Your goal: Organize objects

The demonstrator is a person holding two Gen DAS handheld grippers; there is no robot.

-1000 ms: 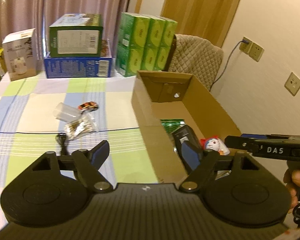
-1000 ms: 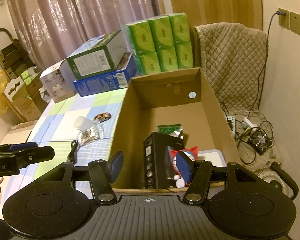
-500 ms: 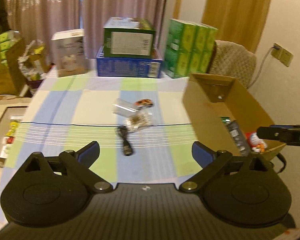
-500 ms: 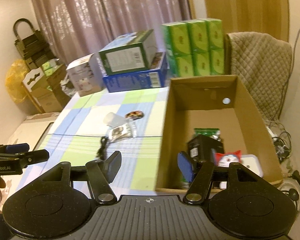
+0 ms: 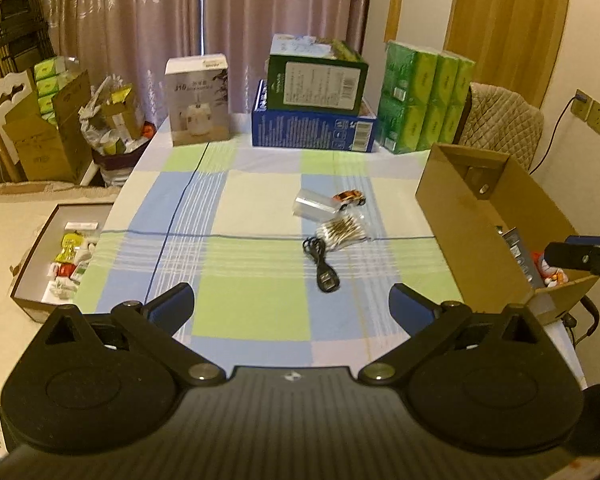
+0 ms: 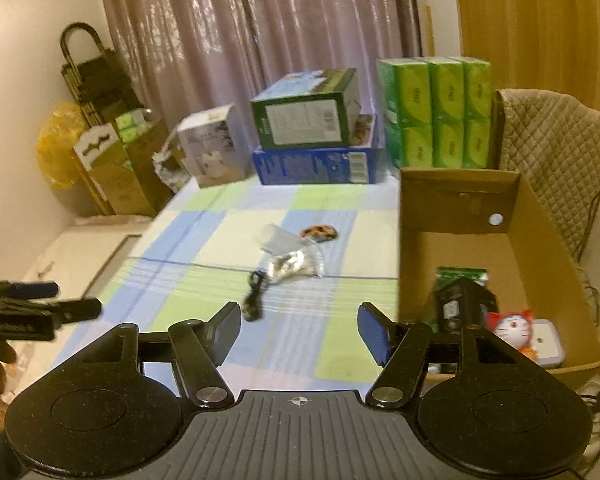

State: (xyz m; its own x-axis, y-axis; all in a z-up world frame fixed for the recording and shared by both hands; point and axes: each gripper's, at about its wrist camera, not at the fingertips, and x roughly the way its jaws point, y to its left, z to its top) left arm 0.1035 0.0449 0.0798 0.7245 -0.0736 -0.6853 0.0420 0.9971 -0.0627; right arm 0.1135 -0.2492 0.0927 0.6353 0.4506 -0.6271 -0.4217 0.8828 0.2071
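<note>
Approx. half done, by the look of it: cardboard box [image 6: 540, 240] to the right of both tools already holds a black box [image 6: 462, 306], cat toy [image 6: 512, 326] & green pack. Left on table [image 5: 256, 308], ahead of left tool [image 5: 292, 306]: cable [image 5: 325, 266], swab bag [image 5: 344, 232], clear cup [image 5: 314, 209], toy car [image 5: 350, 198]. Right tool [image 6: 298, 330]: fingers wide apart, empty, touching nothing; left the same.

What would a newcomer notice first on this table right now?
Probably the open cardboard box at the table's right edge, with a cat-face toy and black box inside. Next, the small cluster mid-table: black cable, cotton swab bag, toy car.
</note>
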